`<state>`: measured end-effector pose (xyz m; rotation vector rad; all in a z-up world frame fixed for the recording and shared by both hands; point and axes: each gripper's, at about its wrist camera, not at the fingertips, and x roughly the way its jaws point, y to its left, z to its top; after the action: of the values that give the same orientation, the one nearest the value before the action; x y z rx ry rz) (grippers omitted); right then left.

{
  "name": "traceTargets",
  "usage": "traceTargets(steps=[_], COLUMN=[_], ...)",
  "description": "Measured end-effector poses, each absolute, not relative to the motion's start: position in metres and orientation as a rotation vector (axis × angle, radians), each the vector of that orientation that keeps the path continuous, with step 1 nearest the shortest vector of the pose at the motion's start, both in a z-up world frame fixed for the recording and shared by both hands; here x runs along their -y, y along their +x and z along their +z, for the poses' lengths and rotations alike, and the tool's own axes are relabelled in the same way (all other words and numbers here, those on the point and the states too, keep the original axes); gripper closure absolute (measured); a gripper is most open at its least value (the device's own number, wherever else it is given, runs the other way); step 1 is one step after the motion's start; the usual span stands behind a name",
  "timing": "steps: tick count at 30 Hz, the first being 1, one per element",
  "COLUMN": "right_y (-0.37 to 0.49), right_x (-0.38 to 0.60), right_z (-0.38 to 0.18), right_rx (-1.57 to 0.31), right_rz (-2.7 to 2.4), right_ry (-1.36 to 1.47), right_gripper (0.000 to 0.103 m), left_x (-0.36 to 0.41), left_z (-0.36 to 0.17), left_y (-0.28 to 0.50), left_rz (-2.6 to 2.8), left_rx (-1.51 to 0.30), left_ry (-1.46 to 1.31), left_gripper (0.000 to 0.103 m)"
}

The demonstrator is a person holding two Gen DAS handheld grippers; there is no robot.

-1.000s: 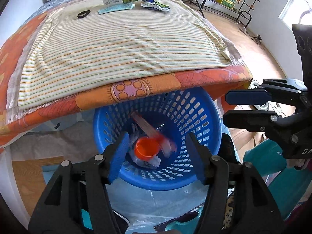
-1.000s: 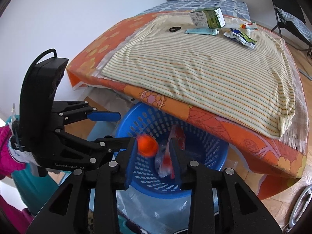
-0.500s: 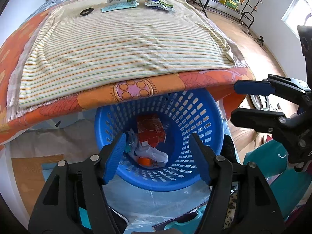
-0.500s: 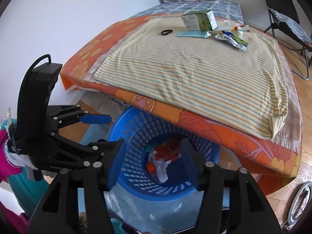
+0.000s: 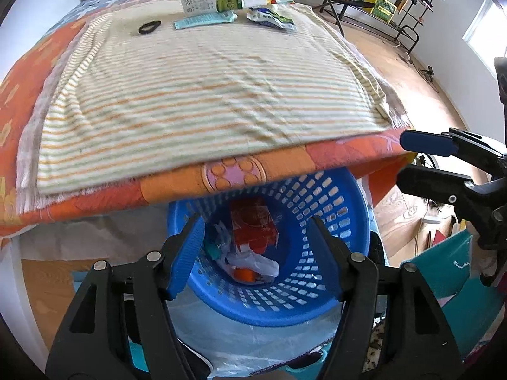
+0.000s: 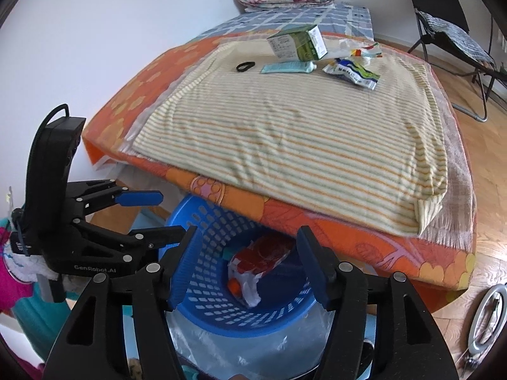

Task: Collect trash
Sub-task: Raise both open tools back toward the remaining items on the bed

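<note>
Blue basket (image 5: 342,240) holds red wrapper (image 5: 253,224) (both tongs gape, empty-handed, right just widened).

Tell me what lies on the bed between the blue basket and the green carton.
Only bare striped blanket stretches from the blue basket to the green carton; both views show it. Remaining trash sits beside the carton.

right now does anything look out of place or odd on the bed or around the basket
The far end of the striped blanket holds litter: a green carton, a flat teal packet, crumpled wrappers and a black loop. The blue basket sits partly tucked under the bed's edge.
</note>
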<state>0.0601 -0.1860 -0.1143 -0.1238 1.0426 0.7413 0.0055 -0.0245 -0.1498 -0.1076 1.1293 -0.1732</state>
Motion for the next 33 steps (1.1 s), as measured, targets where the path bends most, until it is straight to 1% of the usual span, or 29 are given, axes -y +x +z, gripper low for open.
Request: traceTargets(steps=[17,22,33], right_y=[0.113,0.132,0.212], right_x=[0.176,0.164,0.137], right_z=[-0.084,-0.078,-0.060], right_rx=[-0.937,-0.906,-0.849], right_rz=[0.765,0.773,0.803], right_ry=[-0.091,-0.128,-0.104], right_gripper=[0.041,0.041,0.041], left_x=[-0.031,-0.055,-0.087], left_z=[-0.120,-0.115,-0.108], left_y=[0.073,0.101,0.168], left_rz=[-0.062,-0.014,0.040], left_rx=[-1.068,-1.046,-0.967], left_ry=[-0.189,-0.226,-0.226], left_gripper=[0.034,0.034,0.035])
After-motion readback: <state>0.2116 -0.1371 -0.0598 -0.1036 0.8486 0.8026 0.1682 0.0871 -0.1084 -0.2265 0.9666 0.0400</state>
